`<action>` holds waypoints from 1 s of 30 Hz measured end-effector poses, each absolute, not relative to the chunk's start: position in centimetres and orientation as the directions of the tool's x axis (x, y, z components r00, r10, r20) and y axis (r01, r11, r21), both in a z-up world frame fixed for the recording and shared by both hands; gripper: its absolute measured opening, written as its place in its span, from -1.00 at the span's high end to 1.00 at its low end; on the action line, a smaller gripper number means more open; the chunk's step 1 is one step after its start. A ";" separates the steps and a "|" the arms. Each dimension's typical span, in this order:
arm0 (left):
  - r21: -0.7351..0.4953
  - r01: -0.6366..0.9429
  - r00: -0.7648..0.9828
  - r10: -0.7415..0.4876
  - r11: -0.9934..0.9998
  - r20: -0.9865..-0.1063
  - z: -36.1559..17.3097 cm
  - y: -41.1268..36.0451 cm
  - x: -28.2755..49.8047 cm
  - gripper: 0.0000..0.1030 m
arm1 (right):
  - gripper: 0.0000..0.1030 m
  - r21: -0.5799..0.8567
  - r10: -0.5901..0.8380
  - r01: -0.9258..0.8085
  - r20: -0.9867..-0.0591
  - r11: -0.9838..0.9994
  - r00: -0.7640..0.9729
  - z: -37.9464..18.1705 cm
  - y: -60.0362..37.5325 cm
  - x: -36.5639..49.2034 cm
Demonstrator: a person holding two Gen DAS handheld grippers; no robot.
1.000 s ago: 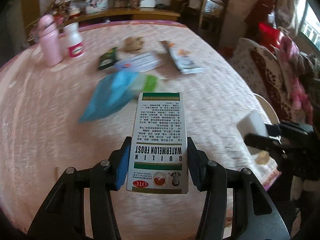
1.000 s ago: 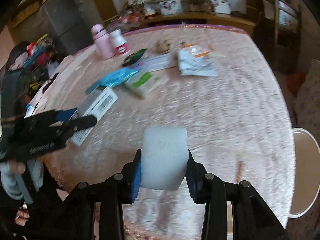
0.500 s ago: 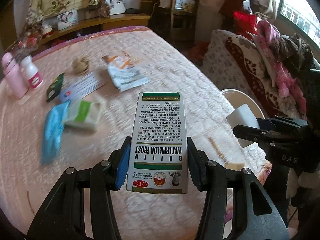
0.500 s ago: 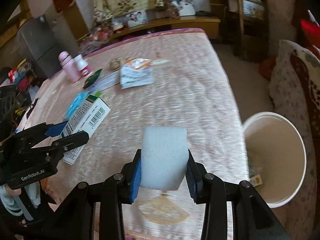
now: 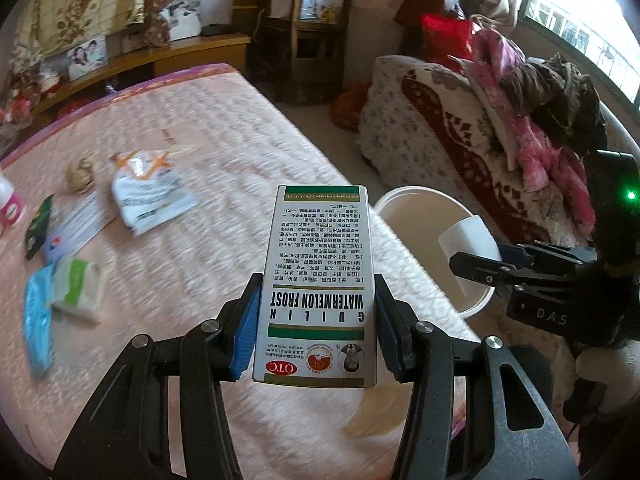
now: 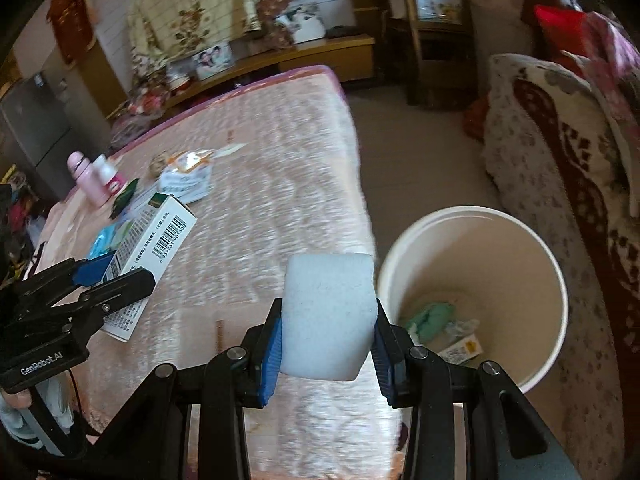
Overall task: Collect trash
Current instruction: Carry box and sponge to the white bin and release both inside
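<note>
Both tools swing from the littered bed point(image 5: 192, 152) toward the white bin point(image 6: 472, 292), the left tool point(image 5: 316, 320) clamped on a medicine box point(image 5: 320, 280), the right tool point(image 6: 326, 340) gripping a foam block point(image 6: 328, 312) near the rim, drop-off imminent.

White-and-green medicine box point(image 5: 320, 280), plain white foam block point(image 6: 328, 316), cream bin point(image 6: 556, 280), pink quilted bedspread point(image 5: 208, 152) — blue-padded black claws.

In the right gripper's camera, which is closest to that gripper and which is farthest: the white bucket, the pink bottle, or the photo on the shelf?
Counting from the right gripper, which is clamped on a white foam block:
1. White bucket: on the floor just right of it, beside the table edge.
2. Pink bottle: far left, across the table.
3. Photo: on the wooden shelf beyond the table.
</note>
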State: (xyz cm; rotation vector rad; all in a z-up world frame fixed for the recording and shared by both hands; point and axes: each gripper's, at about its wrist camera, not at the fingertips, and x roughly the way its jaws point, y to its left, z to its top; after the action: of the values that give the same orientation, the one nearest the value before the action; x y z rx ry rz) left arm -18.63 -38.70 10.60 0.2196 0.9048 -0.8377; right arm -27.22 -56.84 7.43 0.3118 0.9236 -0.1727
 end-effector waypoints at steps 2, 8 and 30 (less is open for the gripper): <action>-0.162 0.734 0.326 -0.551 0.660 -0.769 10.5 -40.2 -18.8 0.04 | 0.27 0.187 -0.027 0.298 -0.806 0.936 0.591 7.3 -57.7 -27.5; -0.156 0.757 0.304 -0.553 0.635 -0.776 10.2 -43.7 -19.2 0.04 | 0.27 0.195 -0.055 0.362 -0.814 0.911 0.578 6.6 -60.8 -28.6; -0.309 0.786 0.126 -0.628 0.536 -0.768 7.8 -52.3 -19.4 0.01 | 0.02 0.206 -0.154 0.534 -0.819 0.820 0.552 4.7 -69.0 -30.6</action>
State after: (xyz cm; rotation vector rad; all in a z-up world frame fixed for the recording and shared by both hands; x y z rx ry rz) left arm -19.42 -52.35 7.83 0.1875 1.0084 -1.0374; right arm -30.64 -69.00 4.67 0.4668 0.9010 -0.4245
